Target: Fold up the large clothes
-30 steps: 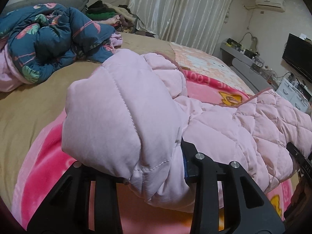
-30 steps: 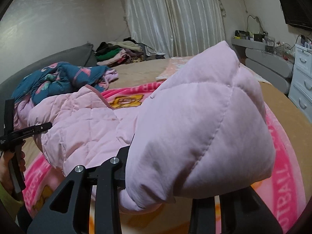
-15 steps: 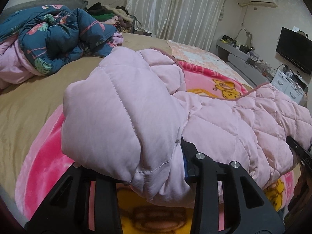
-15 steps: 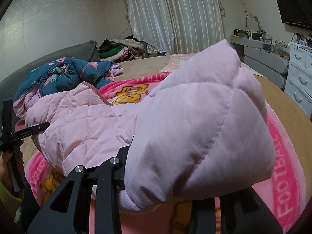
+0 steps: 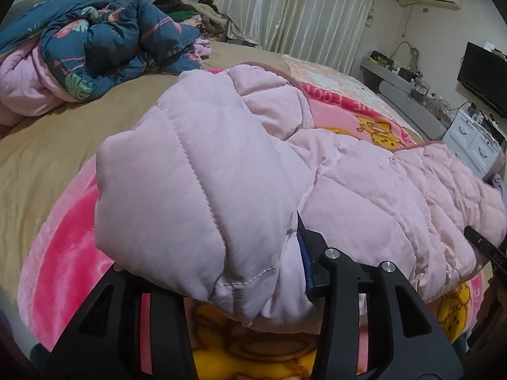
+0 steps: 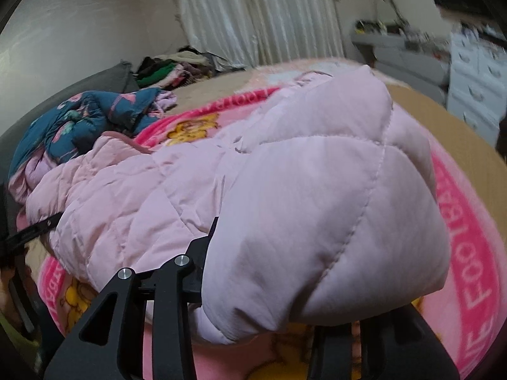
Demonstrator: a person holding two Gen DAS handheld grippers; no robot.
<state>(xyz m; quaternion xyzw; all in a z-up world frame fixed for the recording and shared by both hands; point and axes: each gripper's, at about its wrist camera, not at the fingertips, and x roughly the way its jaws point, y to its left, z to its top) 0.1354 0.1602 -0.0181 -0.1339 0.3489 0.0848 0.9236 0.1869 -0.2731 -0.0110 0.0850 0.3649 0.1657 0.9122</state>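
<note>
L wrist view, left to right: crumpled blue floral quilt [image 5: 95, 41] at 10 o'clock, lying on the tan bedsheet [image 5: 47, 145]; a bare strip of sheet runs between the quilt and the pink cartoon blanket [image 5: 66, 253], so there's open room at 9 o'clock. Clothes pile [image 5: 187, 9] and curtains [image 5: 301, 12] at 12. At 3 o'clock the bed edge sits near a low shelf [image 5: 412, 95], white drawers [image 5: 475, 145] and a TV [image 5: 484, 82], so that side is tighter.

The pink quilted jacket [image 5: 364, 196] lies on the blanket, centre of the bed. Its long axis runs approx. 9 to 3 o'clock across the view, from one gripper to the other. Collar edge w/ darker trim points toward 12.

Left gripper [image 5: 221, 285]: jaws pinching a puffy end of the jacket, the bundle bulging over and hiding most of the fingers; that end is held above the blanket.

R wrist view, left to right: part of the other gripper shows at 9 o'clock, the quilt [image 6: 79, 126] at 10, jacket [image 6: 152, 196] stretching across the middle, tan sheet [image 6: 443, 120] and drawers [image 6: 475, 79] at 2, blurred. Blanket border w/ lettering [image 6: 469, 253] curves along 3–4 o'clock.

Right gripper [image 6: 269, 300]: jaws clamped on the opposite puffy end of the jacket, fabric draped over them.
</note>
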